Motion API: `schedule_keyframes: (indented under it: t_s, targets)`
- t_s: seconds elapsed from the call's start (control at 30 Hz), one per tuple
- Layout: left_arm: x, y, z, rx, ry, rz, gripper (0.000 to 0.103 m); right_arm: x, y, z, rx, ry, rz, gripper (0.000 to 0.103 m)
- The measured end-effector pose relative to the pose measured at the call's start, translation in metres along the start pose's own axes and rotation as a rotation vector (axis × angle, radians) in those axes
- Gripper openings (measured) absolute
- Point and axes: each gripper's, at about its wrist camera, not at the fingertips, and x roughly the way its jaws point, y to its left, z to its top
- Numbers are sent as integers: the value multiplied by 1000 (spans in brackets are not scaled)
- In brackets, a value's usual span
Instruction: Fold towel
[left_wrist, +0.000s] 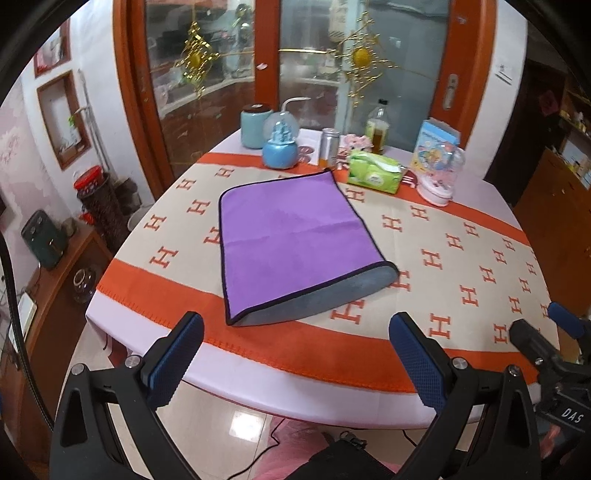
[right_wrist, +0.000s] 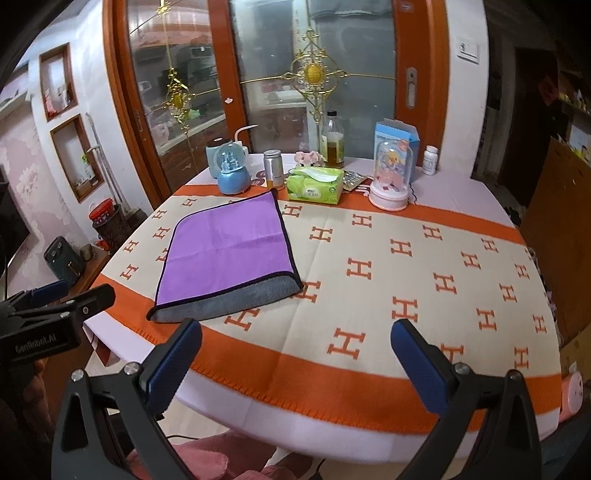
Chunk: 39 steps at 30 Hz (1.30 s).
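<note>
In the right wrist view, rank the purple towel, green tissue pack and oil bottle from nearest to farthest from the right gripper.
From the right gripper:
1. Purple towel, ahead on the left, lying on the tablecloth.
2. Green tissue pack, beyond the towel's far corner.
3. Oil bottle, behind the tissue pack at the table's far edge.

From my remote feed: a round table (right_wrist: 369, 435) under an orange-bordered cloth (right_wrist: 369, 266) printed with H motifs stands before orange-framed glass doors (right_wrist: 273, 74) hung with gold ornaments (right_wrist: 313, 74). Pale walls at left carry two wood-framed niches (right_wrist: 75, 157). A low wooden cabinet (left_wrist: 55, 295) sits at left, above glossy tiled floor (left_wrist: 236, 424). Dim shelving (right_wrist: 569, 110) fills the right.
</note>
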Motion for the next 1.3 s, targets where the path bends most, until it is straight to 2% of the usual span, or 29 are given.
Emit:
schedule_keyframes:
  t_s: [0.4,0.7,0.97,1.13,1.3]
  targets:
    - [59,34,18,-57,93,13,100,47,6,28,-117,-10,52,102]
    - [108,46,31,-30,179,-15,100,92,16,42,-241,10,95,102]
    - [149,59,33,6,240,-27,100,143,24,42,-321,72,124,99]
    - [171,67,28,46,275,-25,100,181,28,41,-349,144,135,94]
    - [199,75,22,52,361,-44,100,213,30,36,-385,215,133,87]
